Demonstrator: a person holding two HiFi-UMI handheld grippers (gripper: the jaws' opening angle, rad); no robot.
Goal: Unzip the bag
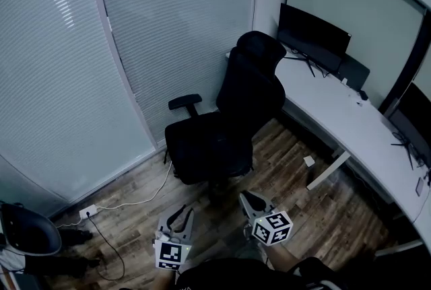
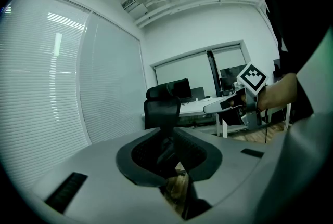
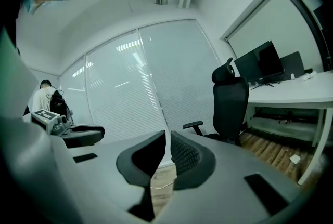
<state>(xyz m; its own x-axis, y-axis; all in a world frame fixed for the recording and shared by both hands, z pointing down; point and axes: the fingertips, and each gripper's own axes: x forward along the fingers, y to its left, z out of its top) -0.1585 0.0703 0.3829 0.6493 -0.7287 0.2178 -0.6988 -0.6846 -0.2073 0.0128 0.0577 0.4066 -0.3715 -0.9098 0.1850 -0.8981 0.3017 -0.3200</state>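
Jaws on your left gripper (image 2: 167, 134) stand a little apart with nothing held. Through the gap you see only the office chair (image 2: 162, 111) far ahead and a strip of wooden floor (image 2: 177, 183) below. Jaws on your right gripper (image 3: 168, 133) sit closer together, with a thin slit left between the pads, and that slit is empty too, showing only floor. Both tools ride side by side at the near edge of the head view, pointing away from you toward the chair.

The coming move turns on where the bag lies from these jaws, and no view gives you that. No bag and no zip line shows ahead of either gripper, so you cannot judge its long axis or which hand is nearer.

The chair stands ahead of you. To the far right runs the white desk (image 1: 337, 114) with a monitor (image 1: 313, 36) on it, and nothing bag-like sits on the stretch in view. At the near left corner a dark rounded thing (image 1: 27, 235) sits low by the floor, cut off by the frame, and you cannot tell what it is. In the right gripper view a person (image 3: 41, 98) stands at the far left with something dark at the back, too small to name.

Reckon it this way: the unzipping has not begun. You need the bag in view before you choose which hand steadies the fabric and which takes the zip pull
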